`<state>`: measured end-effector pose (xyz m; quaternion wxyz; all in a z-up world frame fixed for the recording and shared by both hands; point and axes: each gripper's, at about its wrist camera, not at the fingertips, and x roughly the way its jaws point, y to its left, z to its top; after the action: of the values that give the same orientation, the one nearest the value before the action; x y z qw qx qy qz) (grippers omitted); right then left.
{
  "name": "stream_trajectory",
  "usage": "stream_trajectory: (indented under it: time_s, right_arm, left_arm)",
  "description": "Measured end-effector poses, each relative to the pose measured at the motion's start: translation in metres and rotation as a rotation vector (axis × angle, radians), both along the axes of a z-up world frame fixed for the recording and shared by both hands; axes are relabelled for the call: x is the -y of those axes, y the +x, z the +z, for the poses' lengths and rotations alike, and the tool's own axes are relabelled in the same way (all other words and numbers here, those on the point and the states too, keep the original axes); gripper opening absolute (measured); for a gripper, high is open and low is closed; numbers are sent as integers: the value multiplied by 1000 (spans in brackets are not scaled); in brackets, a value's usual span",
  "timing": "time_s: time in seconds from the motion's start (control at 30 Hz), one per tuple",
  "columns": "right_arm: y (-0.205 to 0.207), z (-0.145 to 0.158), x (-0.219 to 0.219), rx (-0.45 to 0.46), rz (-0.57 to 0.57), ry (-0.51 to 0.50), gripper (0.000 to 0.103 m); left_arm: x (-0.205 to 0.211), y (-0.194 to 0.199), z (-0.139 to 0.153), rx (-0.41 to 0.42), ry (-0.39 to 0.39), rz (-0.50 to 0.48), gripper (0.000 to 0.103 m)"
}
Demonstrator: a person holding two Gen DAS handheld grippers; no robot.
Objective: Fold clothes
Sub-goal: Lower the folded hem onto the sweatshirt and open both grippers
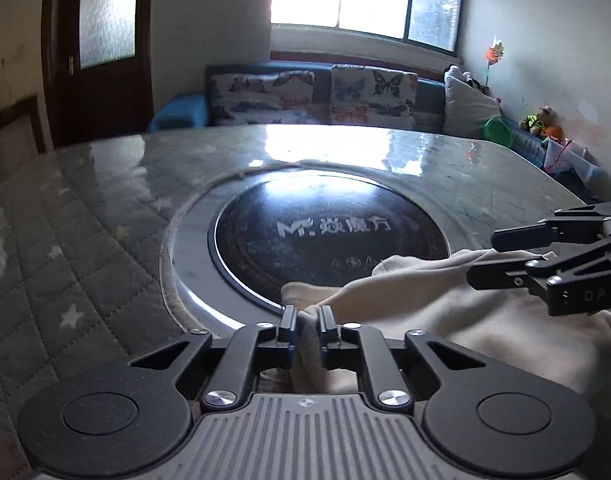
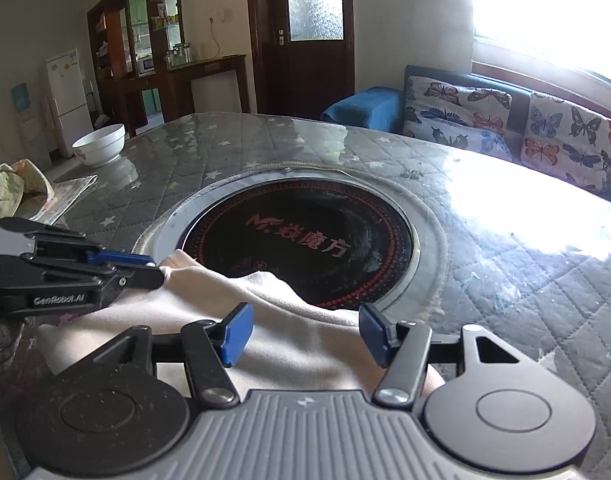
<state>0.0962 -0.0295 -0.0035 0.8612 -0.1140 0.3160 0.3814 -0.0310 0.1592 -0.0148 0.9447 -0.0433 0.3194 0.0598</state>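
Left wrist view is showing the left gripper (image 1: 306,318) pinching a cream garment (image 1: 425,312) lying beside the hotplate (image 1: 329,236); the right gripper (image 2: 305,332) is hovering wide open, seemingly empty, needing a hold before folding.

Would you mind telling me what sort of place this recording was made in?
Most likely a home's living and dining room: a quilt-covered dining table with a built-in induction hob, a sofa with butterfly cushions under the window, and a fridge beside kitchen shelving beyond.
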Motion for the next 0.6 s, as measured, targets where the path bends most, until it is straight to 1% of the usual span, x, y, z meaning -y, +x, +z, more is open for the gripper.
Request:
stream_trajectory:
  time_s: [0.03, 0.1, 0.2, 0.23, 0.33, 0.4, 0.5, 0.6]
  right_arm:
    - [-2, 0, 1, 7, 3, -5, 64]
    - [-7, -2, 0, 17, 11, -17, 65]
    - [-11, -8, -1, 22, 19, -39, 67]
    - [-10, -11, -1, 15, 15, -43, 67]
    - [-6, -18, 0, -5, 3, -41, 68]
    - [-4, -16, 3, -15, -2, -23, 68]
    - [-1, -13, 11, -32, -24, 7, 67]
    - [5, -16, 17, -57, -56, 15, 63]
  left_arm:
    - [2, -1, 1, 8, 16, -3, 8]
    - [6, -1, 5, 27, 41, -6, 7]
    - [11, 0, 8, 60, 122, 5, 6]
    - [12, 3, 6, 55, 131, 8, 6]
    - [11, 11, -3, 18, 137, 9, 6]
    - [10, 15, -7, -3, 130, 10, 6]
    - [5, 16, -7, -9, 104, 15, 10]
    - [4, 18, -9, -18, 97, 14, 11]
